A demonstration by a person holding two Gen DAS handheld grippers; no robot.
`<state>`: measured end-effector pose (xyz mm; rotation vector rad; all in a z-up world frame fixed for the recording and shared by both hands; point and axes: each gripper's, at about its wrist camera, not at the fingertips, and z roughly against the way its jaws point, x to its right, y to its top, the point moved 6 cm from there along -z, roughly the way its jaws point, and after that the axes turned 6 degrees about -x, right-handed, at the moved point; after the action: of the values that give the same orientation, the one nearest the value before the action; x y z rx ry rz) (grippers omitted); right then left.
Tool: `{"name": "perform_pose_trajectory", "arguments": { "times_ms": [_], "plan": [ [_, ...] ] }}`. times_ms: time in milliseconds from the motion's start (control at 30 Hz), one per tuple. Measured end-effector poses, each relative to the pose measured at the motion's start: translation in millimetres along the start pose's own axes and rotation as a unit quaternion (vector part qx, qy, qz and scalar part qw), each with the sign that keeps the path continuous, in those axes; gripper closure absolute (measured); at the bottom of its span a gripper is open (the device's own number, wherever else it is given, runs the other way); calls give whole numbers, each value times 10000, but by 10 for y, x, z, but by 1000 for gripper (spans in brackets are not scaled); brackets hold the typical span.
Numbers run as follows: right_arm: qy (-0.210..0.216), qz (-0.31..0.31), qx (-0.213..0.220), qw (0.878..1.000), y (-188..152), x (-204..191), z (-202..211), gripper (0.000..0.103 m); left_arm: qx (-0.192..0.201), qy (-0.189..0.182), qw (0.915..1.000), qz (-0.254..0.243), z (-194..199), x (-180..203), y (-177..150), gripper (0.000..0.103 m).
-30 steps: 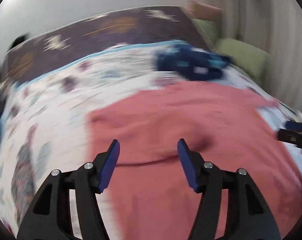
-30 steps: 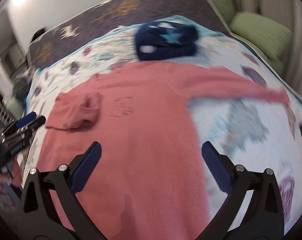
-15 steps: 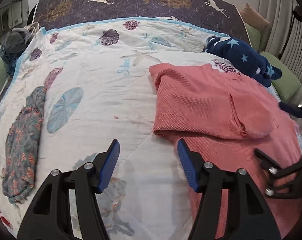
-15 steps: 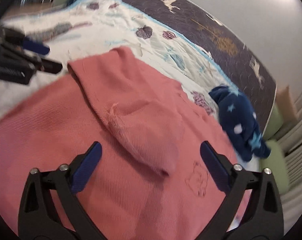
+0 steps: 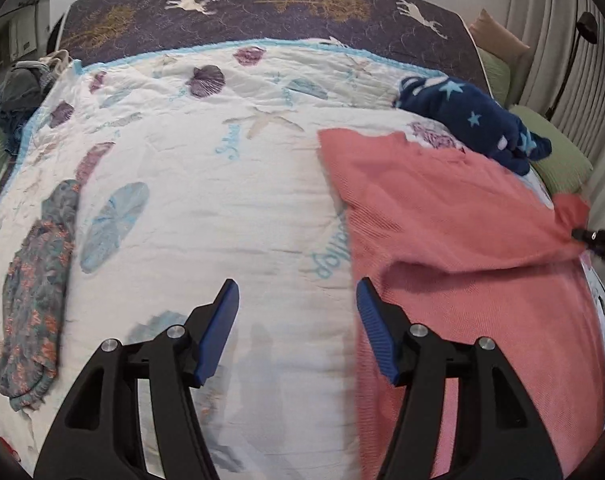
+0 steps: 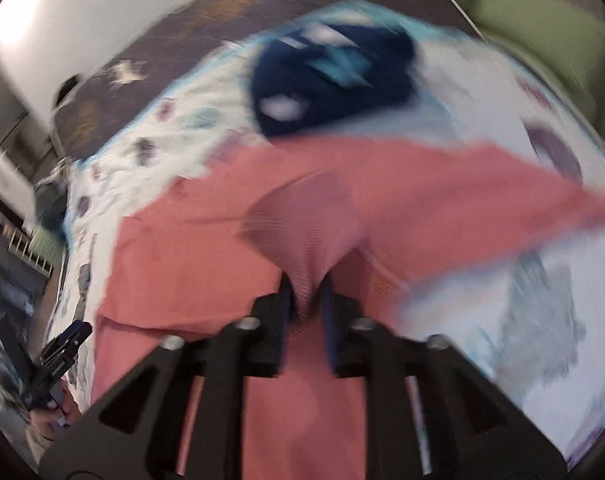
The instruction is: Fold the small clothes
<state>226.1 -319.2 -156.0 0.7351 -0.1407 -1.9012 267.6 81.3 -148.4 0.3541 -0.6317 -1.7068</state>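
Observation:
A pink knit top (image 5: 454, 216) lies on the bed's white seashell quilt (image 5: 206, 208), on the right side. My left gripper (image 5: 298, 312) is open and empty, low over the quilt just left of the top's left edge. My right gripper (image 6: 306, 296) is shut on a fold of the pink top (image 6: 302, 220), the folded-in sleeve, and pulls it up off the body. It shows at the right edge of the left wrist view (image 5: 598, 238), holding the stretched fabric. The other sleeve (image 6: 534, 196) trails to the right.
A dark blue star-print garment (image 5: 474, 120) lies bunched behind the pink top. A folded floral garment (image 5: 34, 280) lies at the quilt's left edge. Green cushions (image 5: 558, 156) sit at the right, against the curtain. A purple deer-print cover (image 5: 262, 8) runs along the back.
My right gripper went from open above the top to shut on the folded sleeve and is pulling it rightward. My left gripper stayed open and drifted slightly along the top's left edge.

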Motion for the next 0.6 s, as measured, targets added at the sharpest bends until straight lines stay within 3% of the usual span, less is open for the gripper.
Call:
{"name": "perform_pose_trajectory", "arguments": {
  "times_ms": [33,167,233,600],
  "plan": [
    [100,-123,-114,9998,-47,76,-22,41,-24,-15,10000,-29,-16,28,-8,41],
    [416,-177,-78,9989,-83,126,23,38,-60,37,9998,-196,-58,127,-8,41],
    [349,-179,67,9992,-51,130,98,30,-55,60,9997,-239,-67,162,10,41],
    [156,-357,100,9992,-25,328,185,30,-116,283,9981,-537,-229,308,73,41]
  ]
}}
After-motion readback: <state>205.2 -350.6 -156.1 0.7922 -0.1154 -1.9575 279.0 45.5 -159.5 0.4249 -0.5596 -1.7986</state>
